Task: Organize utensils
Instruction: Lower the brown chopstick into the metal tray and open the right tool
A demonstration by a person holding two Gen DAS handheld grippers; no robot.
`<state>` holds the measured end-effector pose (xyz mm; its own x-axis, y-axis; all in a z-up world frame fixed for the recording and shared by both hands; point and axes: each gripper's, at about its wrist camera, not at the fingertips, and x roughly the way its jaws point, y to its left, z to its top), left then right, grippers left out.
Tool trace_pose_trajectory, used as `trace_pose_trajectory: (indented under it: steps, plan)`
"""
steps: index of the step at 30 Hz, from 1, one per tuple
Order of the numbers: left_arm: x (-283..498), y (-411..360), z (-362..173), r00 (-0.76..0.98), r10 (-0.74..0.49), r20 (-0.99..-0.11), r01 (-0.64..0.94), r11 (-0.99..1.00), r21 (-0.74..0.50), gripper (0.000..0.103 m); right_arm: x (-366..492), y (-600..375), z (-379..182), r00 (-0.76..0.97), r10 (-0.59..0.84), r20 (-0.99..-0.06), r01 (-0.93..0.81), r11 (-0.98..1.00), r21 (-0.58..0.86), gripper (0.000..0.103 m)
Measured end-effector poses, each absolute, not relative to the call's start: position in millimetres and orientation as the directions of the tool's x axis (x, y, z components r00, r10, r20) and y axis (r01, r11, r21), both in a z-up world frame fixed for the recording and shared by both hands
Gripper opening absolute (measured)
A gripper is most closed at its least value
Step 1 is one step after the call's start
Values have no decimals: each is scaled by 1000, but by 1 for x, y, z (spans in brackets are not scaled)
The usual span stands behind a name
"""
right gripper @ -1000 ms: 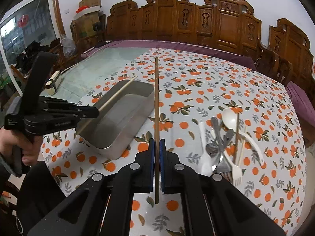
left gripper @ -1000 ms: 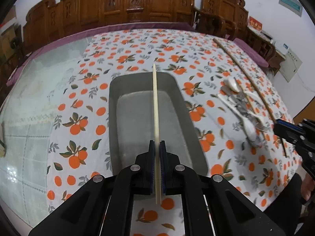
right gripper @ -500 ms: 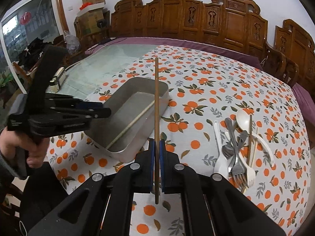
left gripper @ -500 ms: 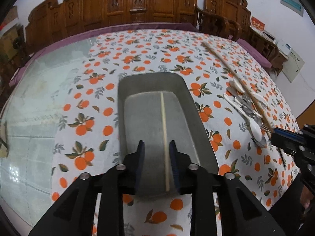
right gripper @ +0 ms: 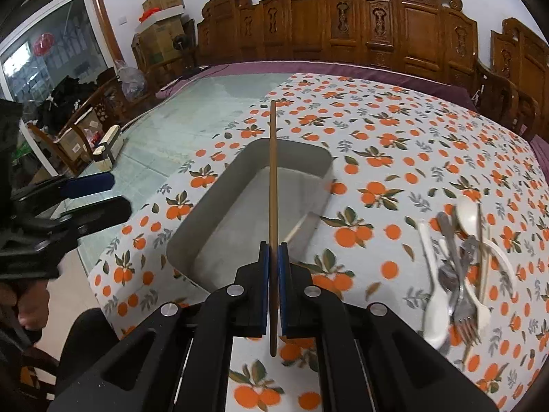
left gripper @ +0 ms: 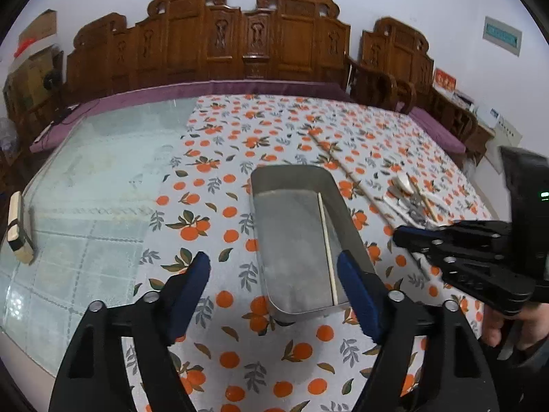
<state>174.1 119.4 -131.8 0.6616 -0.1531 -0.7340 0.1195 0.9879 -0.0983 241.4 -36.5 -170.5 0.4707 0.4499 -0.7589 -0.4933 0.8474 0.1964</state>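
- The brown chopstick is clamped between my right gripper pads near its lower end, most of its length sticking out ahead over the metal tray.
- It looks light, stiff and thin; held this close to one end it could pivot or slip, so I would keep the squeeze firm.
- A pale chopstick lies loose in the tray along its right wall.
- My left gripper is opening, its blue pads wide apart, with nothing between them.
- The heap of spoons and forks waits on the orange-print cloth, well apart from the tray; the smooth handles look slippery, best taken one at a time at mid-handle.
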Motion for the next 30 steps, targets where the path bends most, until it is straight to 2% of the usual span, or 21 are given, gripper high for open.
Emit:
trace_pose_trajectory:
  steps: [5,20,26,30]
  plan:
    - [168,125,-125,696,-118,-709,97,993,-70,85,252,-15,-181,450,446,-774,-491,847,203,6]
    - [172,144,-131,699,-81,-710,46,997,-67,86,275,14,-218,369,450,-813,-468,846,256,8]
    - [171,143,-132,703,-69,-708,45,998,-53,86,280,11,-219,357,491,-795,-496,820,285,8]
    - [169,137,-130,709,-66,-702,46,998,-48,86,271,-8,-200,397,524,-754,-523,804,283,8]
